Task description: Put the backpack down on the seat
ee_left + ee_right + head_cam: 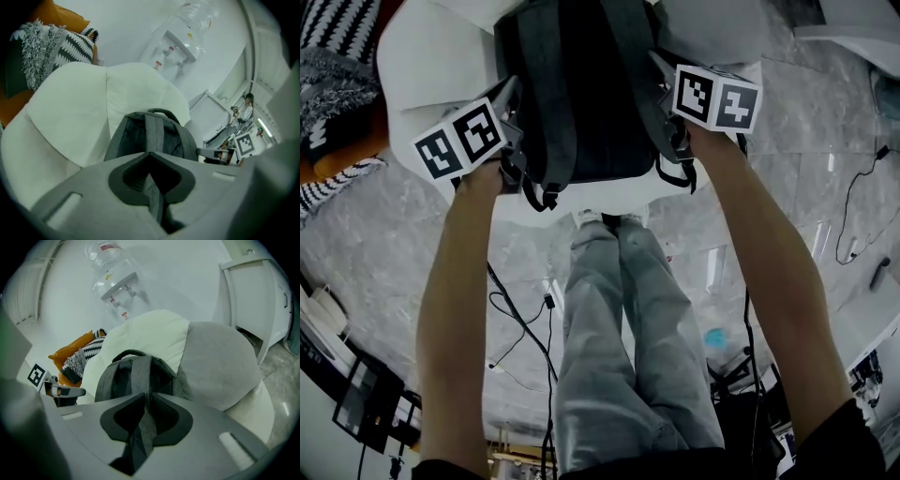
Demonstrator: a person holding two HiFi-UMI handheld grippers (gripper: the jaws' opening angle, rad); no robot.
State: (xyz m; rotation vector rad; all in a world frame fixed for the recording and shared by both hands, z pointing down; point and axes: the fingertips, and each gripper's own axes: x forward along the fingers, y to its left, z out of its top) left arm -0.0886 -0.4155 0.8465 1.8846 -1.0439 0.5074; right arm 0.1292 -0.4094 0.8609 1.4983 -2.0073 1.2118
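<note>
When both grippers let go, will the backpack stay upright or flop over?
Probably floppy: the backpack is fabric, and its straps fold in the left gripper and right gripper. It may slump, though the seat back is close behind.

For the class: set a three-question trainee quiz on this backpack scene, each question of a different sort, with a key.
1. True or false: the left gripper is shut on a strap of the backpack.
2. Multiple choice: the right gripper grips A) a backpack strap, B) a cup, C) nothing.
3. Fill in: the seat behind the backpack is ____ in colour.
Key: 1 true; 2 A; 3 white.
</note>
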